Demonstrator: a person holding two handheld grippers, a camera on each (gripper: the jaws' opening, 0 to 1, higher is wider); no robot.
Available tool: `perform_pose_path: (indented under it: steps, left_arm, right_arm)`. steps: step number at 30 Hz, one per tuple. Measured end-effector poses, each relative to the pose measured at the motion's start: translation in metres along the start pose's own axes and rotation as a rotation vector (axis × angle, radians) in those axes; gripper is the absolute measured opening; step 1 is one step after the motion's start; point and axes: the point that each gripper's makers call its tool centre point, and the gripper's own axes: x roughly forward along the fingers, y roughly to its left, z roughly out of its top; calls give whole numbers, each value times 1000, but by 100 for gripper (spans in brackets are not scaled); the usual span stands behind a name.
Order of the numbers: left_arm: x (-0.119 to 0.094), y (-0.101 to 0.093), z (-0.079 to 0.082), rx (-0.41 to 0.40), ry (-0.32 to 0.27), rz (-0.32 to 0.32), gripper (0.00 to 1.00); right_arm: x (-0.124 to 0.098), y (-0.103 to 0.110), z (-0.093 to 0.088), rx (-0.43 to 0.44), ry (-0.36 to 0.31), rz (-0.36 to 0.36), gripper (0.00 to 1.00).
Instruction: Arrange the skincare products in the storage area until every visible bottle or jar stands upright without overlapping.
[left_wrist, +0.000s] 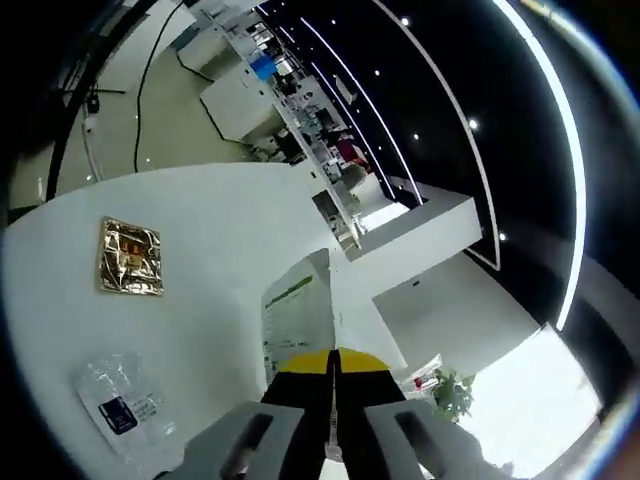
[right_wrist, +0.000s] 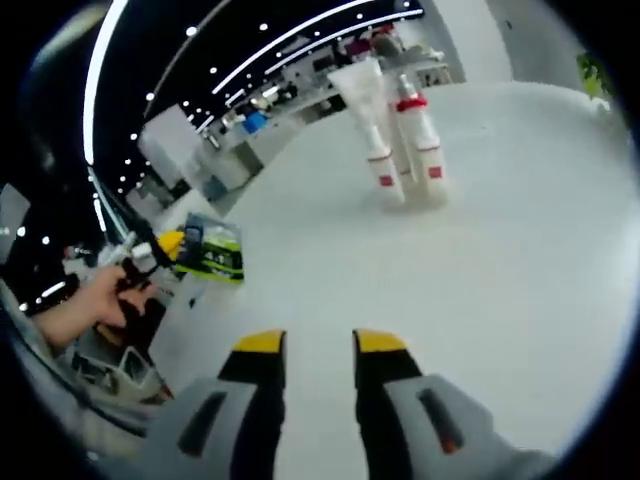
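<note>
Left claw (left_wrist: 334, 362) closed, over white table (left_wrist: 210, 230) with gold packet (left_wrist: 130, 257).

No legible text, print on the flat sachet (left_wrist: 296, 318) and tubes (right_wrist: 378, 130) too blurred

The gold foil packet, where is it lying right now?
In the left gripper view, the gold foil packet lies flat on the white table, at the left, above a clear plastic sachet.

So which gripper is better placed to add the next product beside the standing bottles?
Probably the left gripper: shut on a green-and-white packet. The right gripper is open and holds nothing, facing the bottles.
</note>
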Motion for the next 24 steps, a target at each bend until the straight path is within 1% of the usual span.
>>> perform_pose_path:
  steps: [3, 5, 6, 9, 11, 12, 14, 16, 17, 18, 19, 20, 21, 22, 23, 24]
  left_arm:
    - [-6, -9, -1, 8, -9, -30, 0]
    - [-10, -10, -5, 35, 6, -41, 0]
    - [-12, -9, -8, 26, 15, -46, 0]
    - [-19, -14, -10, 16, 10, -72, 0]
    - [-22, -22, -13, -4, 26, -101, 0]
    - [-23, -28, -17, -2, 40, -124, 0]
    - [-26, -37, -24, 7, 77, -161, 0]
    - [-30, -49, -32, 28, 117, -198, 0]
    - [-32, -55, -34, 22, 128, -221, 0]
    - [-33, -60, -34, 18, 127, -239, 0]
    - [-36, -67, -34, 9, 135, -269, 0]
    - [-41, -80, -36, -7, 163, -335, 0]
    - [-44, -88, -35, 5, 166, -373, 0]
    - [-49, -98, -34, 14, 185, -419, 0]
    - [-52, -103, -34, 4, 203, -435, 0]
    - [-55, -109, -30, 28, 200, -449, 0]
  right_arm:
    - [5, 9, 3, -1, -7, 34, 25]
    - [9, 19, 5, -6, -9, 75, 25]
    - [12, 27, 7, -8, -12, 105, 25]
    - [19, 45, 11, 3, -18, 172, 26]
    - [24, 56, 14, 18, -28, 224, 27]
    - [27, 65, 16, 37, -33, 256, 28]
    - [30, 75, 18, 61, -36, 299, 29]
    - [32, 88, 20, 118, -33, 365, 30]
    - [32, 96, 23, 145, -39, 406, 31]
    - [32, 101, 26, 166, -44, 430, 32]
    - [32, 105, 30, 180, -55, 454, 37]
    - [33, 110, 34, 196, -69, 478, 42]
    - [33, 116, 39, 230, -81, 509, 47]
    - [33, 120, 40, 253, -83, 528, 53]
    - [33, 124, 42, 279, -85, 550, 57]
    - [34, 130, 44, 313, -87, 583, 61]
